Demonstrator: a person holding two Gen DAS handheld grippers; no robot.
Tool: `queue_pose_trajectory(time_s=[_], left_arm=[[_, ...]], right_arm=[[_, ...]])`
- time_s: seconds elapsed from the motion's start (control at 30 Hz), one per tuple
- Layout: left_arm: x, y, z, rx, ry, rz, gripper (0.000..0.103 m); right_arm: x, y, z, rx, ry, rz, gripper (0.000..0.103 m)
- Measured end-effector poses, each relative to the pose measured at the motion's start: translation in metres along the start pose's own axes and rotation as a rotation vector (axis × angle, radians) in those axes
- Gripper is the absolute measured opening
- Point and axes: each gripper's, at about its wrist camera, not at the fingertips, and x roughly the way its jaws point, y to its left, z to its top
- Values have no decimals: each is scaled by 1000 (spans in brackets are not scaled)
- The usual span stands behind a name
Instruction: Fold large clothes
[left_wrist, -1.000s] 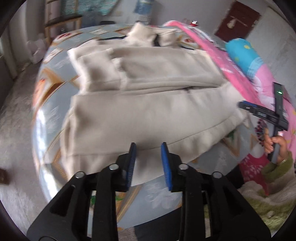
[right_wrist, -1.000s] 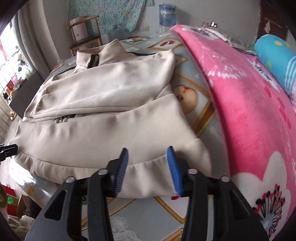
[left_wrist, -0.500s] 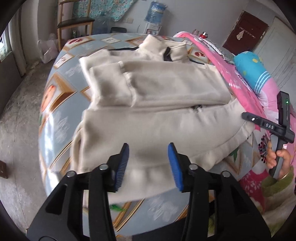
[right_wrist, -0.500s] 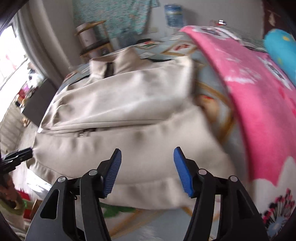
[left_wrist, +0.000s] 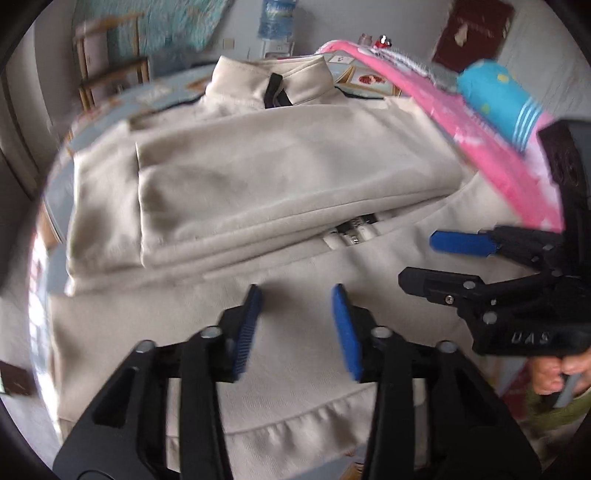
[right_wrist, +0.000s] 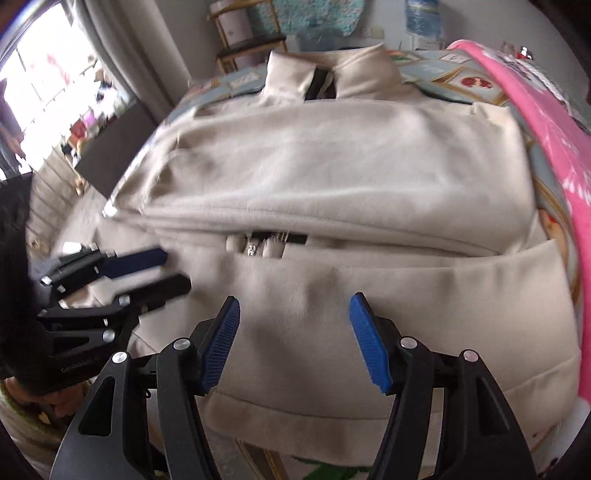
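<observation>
A beige zip jacket (left_wrist: 295, 177) lies flat on the bed, collar far away, sleeves folded across the chest, hem nearest me. My left gripper (left_wrist: 296, 295) hovers over the lower body panel. Its jaws are closing and no fabric is pinched between the blue pads. My right gripper (right_wrist: 294, 301) stands over the same panel (right_wrist: 332, 177) further right. Its jaws are closing slightly with nothing gripped. Each gripper shows in the other's view: the right gripper (left_wrist: 424, 258) at the right edge, the left gripper (right_wrist: 162, 271) at the left edge.
A pink blanket (left_wrist: 461, 129) and a blue pillow (left_wrist: 498, 92) border the jacket on the right. The bed sheet (right_wrist: 436, 70) shows past the collar. A wooden chair (left_wrist: 110, 66) and a water bottle (left_wrist: 275, 18) stand beyond. A hand (left_wrist: 554, 373) holds the right gripper's handle.
Both grippers have moved forward from the hem over the jacket's lower panel and come closer together. The left jaws have narrowed since half a second ago.
</observation>
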Motion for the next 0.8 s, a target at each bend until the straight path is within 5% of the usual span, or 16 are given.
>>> queue_pose_trajectory(time_s=[0.07, 0.17, 0.37, 0.5, 0.67, 0.8], left_arm=[[0, -3, -2, 30, -12, 23, 9], [-1, -11, -2, 88, -31, 45, 1], [-26, -10, 16, 111, -144, 72, 1], [9, -6, 10, 107, -65, 83, 2], [7, -12, 5, 135, -88, 113, 2], [6, -8, 4, 118, -86, 92, 2]], right_arm=[[-1, 2, -2, -9, -3, 55, 27], [-4, 7, -1, -32, -15, 53, 6], [-17, 0, 11, 5, -79, 58, 4], [8, -7, 12, 20, -69, 30, 3], [-7, -36, 12, 133, -73, 76, 3], [-24, -74, 3, 196, -69, -27, 3]])
